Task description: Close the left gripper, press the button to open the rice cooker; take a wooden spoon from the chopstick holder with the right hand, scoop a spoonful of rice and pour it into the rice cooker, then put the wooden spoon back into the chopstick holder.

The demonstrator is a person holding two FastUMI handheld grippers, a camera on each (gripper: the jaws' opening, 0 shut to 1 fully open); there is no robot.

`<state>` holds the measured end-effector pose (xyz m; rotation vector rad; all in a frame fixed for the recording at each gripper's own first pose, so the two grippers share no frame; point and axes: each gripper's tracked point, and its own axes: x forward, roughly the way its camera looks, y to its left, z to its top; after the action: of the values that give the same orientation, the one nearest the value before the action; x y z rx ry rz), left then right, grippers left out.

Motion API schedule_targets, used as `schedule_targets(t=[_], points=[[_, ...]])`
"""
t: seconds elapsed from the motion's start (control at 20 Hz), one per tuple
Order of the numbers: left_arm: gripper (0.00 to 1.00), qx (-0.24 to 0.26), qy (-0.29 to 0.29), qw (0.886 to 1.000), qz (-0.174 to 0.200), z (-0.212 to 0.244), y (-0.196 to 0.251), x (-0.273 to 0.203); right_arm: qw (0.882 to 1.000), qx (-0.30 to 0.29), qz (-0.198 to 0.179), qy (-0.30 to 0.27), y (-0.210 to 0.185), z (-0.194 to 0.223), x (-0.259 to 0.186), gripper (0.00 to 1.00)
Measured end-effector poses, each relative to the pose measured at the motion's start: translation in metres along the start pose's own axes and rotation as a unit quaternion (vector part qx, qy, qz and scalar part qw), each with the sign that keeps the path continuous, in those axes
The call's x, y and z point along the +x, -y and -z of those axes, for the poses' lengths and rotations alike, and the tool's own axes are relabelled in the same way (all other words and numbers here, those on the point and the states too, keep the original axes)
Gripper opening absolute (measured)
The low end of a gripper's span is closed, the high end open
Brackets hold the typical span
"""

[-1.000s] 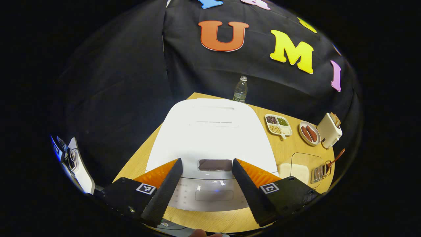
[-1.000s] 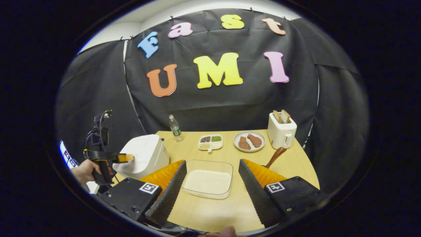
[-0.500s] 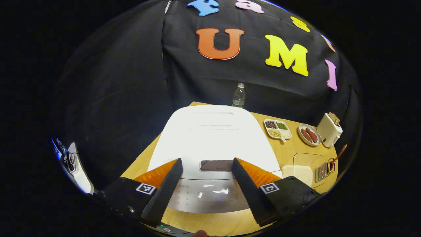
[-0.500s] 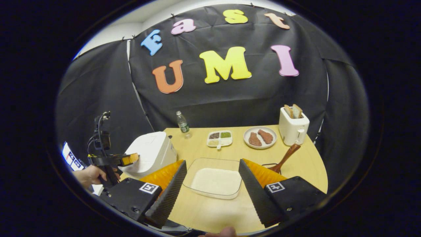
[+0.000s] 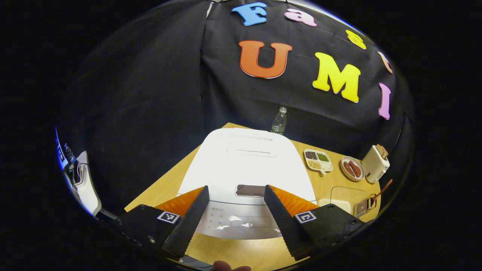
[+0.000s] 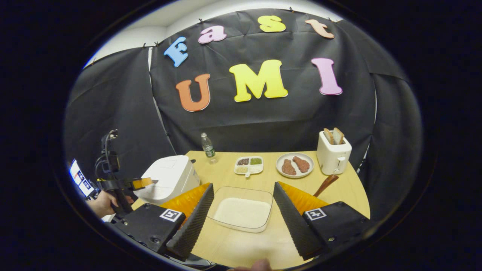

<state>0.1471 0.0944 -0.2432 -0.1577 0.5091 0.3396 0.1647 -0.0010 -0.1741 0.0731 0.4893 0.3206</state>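
Light wooden table (image 5: 340, 182): left gripper (image 5: 235, 214) has backed slightly from closed white rice cooker (image 5: 244, 162), fingers still apart; button unpressed.

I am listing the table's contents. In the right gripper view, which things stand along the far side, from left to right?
Rice cooker → water bottle → divided snack tray → plate of meat → toaster.
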Motion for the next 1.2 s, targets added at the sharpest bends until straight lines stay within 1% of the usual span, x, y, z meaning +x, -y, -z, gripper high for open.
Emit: schedule_targets(t=[0.05, 0.1, 0.15, 0.3, 0.5, 0.6, 0.7, 0.8, 0.9, 0.95, 1.0, 1.05, 1.1, 1.15, 1.2], points=[[0.94, -0.006, 0.013, 1.0, 0.006, -0.01, 0.003, -0.008, 1.0, -0.005, 0.007, 0.009, 0.001, -0.007, -0.003, 1.0], [0.94, -0.01, 0.029, 0.999, 0.014, -0.022, 0.009, -0.019, 1.0, -0.009, 0.01, 0.024, 0.0, -0.017, -0.006, 0.99], [0.95, -0.011, 0.046, 0.999, 0.026, -0.031, 0.019, -0.033, 0.999, -0.011, 0.012, 0.04, -0.004, -0.026, -0.011, 1.0], [0.95, 0.012, 0.104, 0.994, 0.037, -0.069, 0.027, -0.079, 0.996, -0.017, 0.022, 0.09, -0.019, -0.048, -0.036, 1.0], [0.94, 0.04, 0.175, 0.98, 0.085, -0.103, 0.042, -0.163, 0.989, -0.022, 0.045, 0.141, -0.047, -0.056, -0.092, 1.0], [0.94, 0.05, 0.196, 0.973, 0.111, -0.104, 0.046, -0.202, 0.985, -0.023, 0.059, 0.16, -0.061, -0.052, -0.126, 0.99], [0.94, 0.055, 0.214, 0.966, 0.134, -0.101, 0.047, -0.244, 0.982, -0.027, 0.069, 0.172, -0.075, -0.043, -0.162, 1.0], [0.94, 0.056, 0.232, 0.959, 0.155, -0.095, 0.049, -0.279, 0.978, -0.036, 0.086, 0.188, -0.083, -0.038, -0.198, 0.99], [0.94, 0.05, 0.228, 0.955, 0.183, -0.079, 0.058, -0.308, 0.976, -0.044, 0.096, 0.19, -0.092, -0.024, -0.226, 1.0], [0.94, 0.052, 0.229, 0.952, 0.194, -0.075, 0.059, -0.323, 0.976, -0.04, 0.102, 0.187, -0.095, -0.017, -0.239, 0.99], [0.94, 0.059, 0.234, 0.95, 0.199, -0.071, 0.06, -0.336, 0.977, -0.035, 0.102, 0.185, -0.099, -0.011, -0.249, 1.0], [0.94, 0.066, 0.239, 0.947, 0.203, -0.067, 0.06, -0.348, 0.977, -0.033, 0.103, 0.183, -0.103, -0.007, -0.26, 0.99], [0.94, 0.071, 0.242, 0.945, 0.207, -0.061, 0.06, -0.357, 0.976, -0.034, 0.108, 0.185, -0.104, -0.005, -0.269, 0.99], [0.94, 0.07, 0.243, 0.944, 0.21, -0.057, 0.062, -0.366, 0.975, -0.034, 0.113, 0.188, -0.104, -0.004, -0.278, 1.0], [0.94, 0.068, 0.241, 0.945, 0.211, -0.053, 0.062, -0.371, 0.974, -0.033, 0.114, 0.193, -0.106, -0.004, -0.285, 0.99]])
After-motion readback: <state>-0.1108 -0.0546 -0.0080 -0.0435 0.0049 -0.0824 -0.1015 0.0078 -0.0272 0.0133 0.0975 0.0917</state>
